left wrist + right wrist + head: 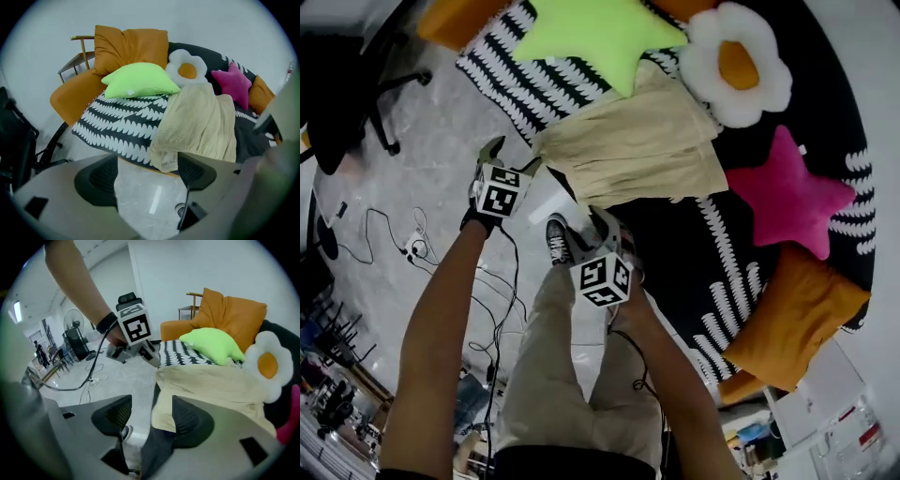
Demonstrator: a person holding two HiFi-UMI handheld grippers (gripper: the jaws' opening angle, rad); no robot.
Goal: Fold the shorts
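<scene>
The beige shorts (633, 150) lie folded on the black-and-white patterned cover (502, 75), just beside the lime-green star cushion (600, 33), with one edge hanging over the cover's rim. The left gripper (511, 157) and right gripper (591, 230) hover off that rim, near the shorts. Each has its fingers wide apart and nothing between them. Both carry square black-and-white markers (500, 194). The labels on the boxes (853, 436), well apart from the cushion, are too small to read.

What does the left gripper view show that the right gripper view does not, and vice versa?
Only the left gripper view: the pink star nearly whole (the other catches just its edge) and an orange cushion beyond it. Only the right gripper view: the left gripper, the arm holding it, a cable on the floor. Both: the shorts, green pillow, flower pillow.
</scene>
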